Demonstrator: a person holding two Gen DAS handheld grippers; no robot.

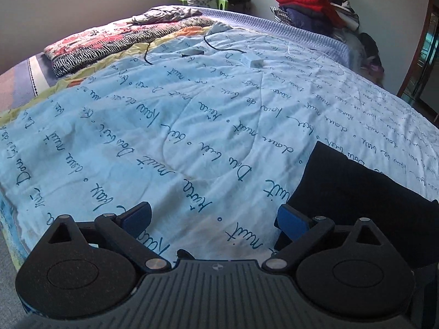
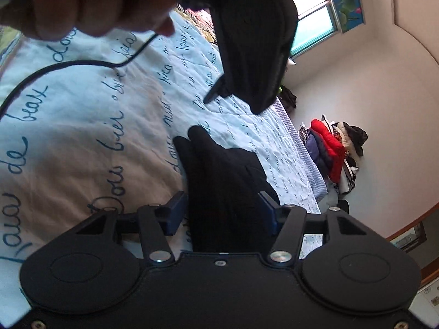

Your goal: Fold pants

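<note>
The black pants (image 1: 354, 200) lie on the light blue quilt (image 1: 192, 126) at the lower right of the left wrist view. My left gripper (image 1: 214, 219) is open and empty; its right finger sits at the pants' left edge. In the right wrist view my right gripper (image 2: 222, 213) has black pants fabric (image 2: 225, 181) between its blue pads (image 2: 177, 211), which are set wide and touch the cloth's sides. More black fabric (image 2: 252, 46) hangs above, beside a hand (image 2: 82, 0) holding the other gripper.
A black cable (image 2: 68, 65) runs over the quilt. A folded patterned blanket (image 1: 115, 44) lies at the bed's far left. Two small grey objects (image 1: 256, 63) rest far on the quilt. A pile of clothes (image 1: 312, 8) stands by the wall.
</note>
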